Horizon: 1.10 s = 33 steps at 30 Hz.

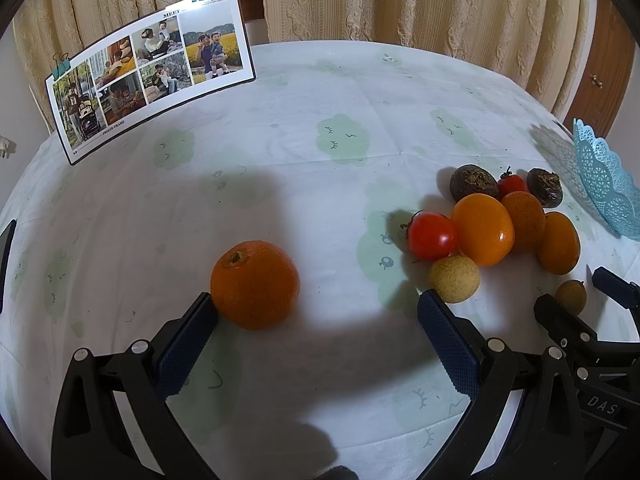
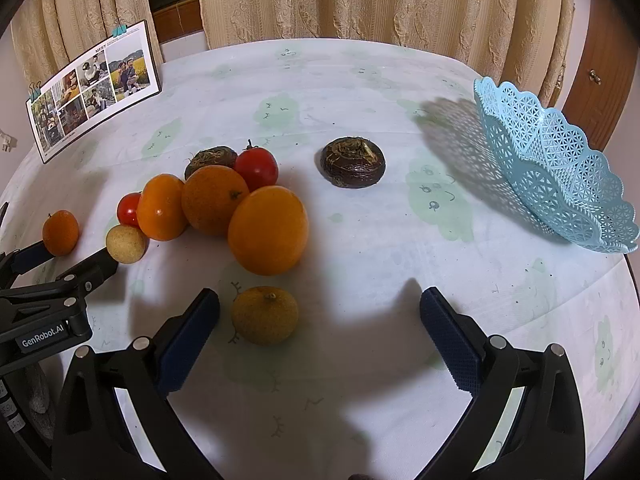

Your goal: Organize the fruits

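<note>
In the left wrist view my left gripper is open; a small orange lies against its left finger. A pile of fruit lies to the right: a red tomato, a large orange fruit, a pale longan, two dark water chestnuts. In the right wrist view my right gripper is open; a yellowish longan lies by its left finger. A lone water chestnut lies ahead. The light blue lace basket stands at the right. The left gripper shows at the left edge.
A photo collage board with binder clips stands at the back left of the table. Beige curtains hang behind the round table with its white cloud-print cloth. A wooden door is at the far right.
</note>
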Available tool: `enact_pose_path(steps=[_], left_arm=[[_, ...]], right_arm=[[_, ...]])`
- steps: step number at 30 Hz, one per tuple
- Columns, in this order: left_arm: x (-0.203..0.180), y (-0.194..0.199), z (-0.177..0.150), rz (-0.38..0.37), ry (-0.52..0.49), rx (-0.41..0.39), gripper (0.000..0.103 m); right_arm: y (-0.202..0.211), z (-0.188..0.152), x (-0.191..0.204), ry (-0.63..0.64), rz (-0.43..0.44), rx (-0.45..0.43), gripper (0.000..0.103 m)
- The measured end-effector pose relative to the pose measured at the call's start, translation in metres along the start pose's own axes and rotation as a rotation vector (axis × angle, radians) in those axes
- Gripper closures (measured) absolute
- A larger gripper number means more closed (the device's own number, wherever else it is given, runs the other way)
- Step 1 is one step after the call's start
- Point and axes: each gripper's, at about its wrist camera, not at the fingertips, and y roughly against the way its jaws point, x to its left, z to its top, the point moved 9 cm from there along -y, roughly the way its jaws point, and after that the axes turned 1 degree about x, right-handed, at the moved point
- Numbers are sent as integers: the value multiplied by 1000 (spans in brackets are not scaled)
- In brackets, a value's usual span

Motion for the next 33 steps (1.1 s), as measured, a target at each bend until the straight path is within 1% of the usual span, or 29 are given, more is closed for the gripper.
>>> enact_pose_path(steps=[25, 33], left_arm=[[0, 0, 0, 0, -1, 2, 5], [-1, 2, -5, 3, -5, 0, 5]], right_arm=[[-1, 1, 0, 16, 12, 15, 2], [-1, 0, 0, 17, 13, 16, 2]])
